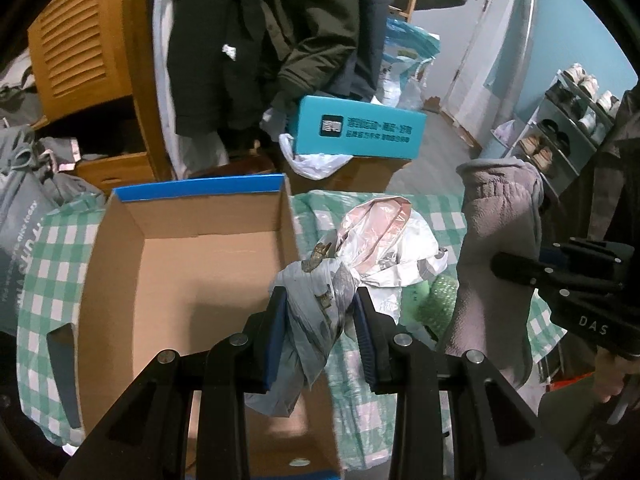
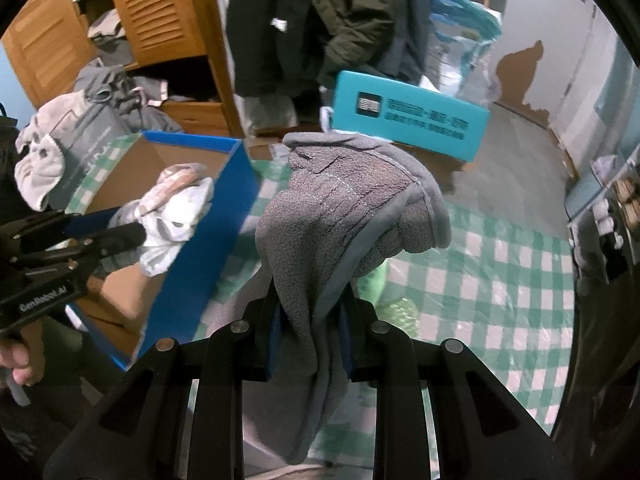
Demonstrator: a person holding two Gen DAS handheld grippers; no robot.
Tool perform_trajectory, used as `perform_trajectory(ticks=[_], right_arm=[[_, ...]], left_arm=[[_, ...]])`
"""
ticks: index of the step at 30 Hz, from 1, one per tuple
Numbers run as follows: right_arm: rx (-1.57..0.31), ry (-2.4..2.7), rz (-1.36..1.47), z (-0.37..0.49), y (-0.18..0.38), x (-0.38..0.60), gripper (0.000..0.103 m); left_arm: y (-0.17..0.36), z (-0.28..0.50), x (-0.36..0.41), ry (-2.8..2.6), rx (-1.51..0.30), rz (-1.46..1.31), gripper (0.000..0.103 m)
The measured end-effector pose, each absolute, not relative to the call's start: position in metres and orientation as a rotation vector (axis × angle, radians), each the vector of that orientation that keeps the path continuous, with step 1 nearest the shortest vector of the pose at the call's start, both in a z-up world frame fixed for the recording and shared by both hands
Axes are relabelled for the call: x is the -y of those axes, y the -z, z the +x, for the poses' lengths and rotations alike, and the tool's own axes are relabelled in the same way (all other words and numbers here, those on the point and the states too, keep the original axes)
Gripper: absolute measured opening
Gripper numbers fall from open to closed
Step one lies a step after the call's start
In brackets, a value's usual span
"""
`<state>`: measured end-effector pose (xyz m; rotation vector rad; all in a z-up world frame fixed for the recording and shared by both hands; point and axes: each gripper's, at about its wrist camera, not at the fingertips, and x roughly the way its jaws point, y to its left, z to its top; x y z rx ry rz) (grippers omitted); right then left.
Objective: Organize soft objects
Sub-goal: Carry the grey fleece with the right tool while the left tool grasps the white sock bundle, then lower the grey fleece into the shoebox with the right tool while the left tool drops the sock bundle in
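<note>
left tool (image 1: 320, 320): clamped on a crumpled plastic bag bundle (image 1: 320, 300), which I've got hanging right at the right-hand wall of the open cardboard box (image 1: 180, 264)

right tool (image 2: 310, 336): clenched on a grey fleece cloth (image 2: 344, 208), held up over the green checked worktop (image 2: 500, 272)

what matters: the box sits to the left of both tools, and my left one is way closer, basically over the rim

cloth axis: hangs roughly vertical, draped over the tool

my guess: bundle drops in first, then the cloth has to travel left across the blue wall
</note>
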<state>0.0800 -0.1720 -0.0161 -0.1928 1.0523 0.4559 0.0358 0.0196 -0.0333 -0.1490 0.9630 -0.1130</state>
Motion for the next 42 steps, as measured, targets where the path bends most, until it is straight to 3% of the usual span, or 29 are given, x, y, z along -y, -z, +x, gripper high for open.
perform_trajectory(ticks=[20,40,42], right_arm=[[-1.046,-0.603,-0.259,0.084,0.004,0.065,0.022],[-1.143,-0.709,-0.323,0.090,0.043,-0.018,0.022],[-1.155,-0.716,-0.325,0.089,0.047,-0.022,0.027]], left_arm=[[0.029,0.016,-0.096,-0.002,-0.923,-0.193,0.033],[0.055,0.010,-0.141,-0.117,-0.986,-0.229,0.034],[0.057,0.011,-0.142,-0.128,-0.995,-0.227,0.034]])
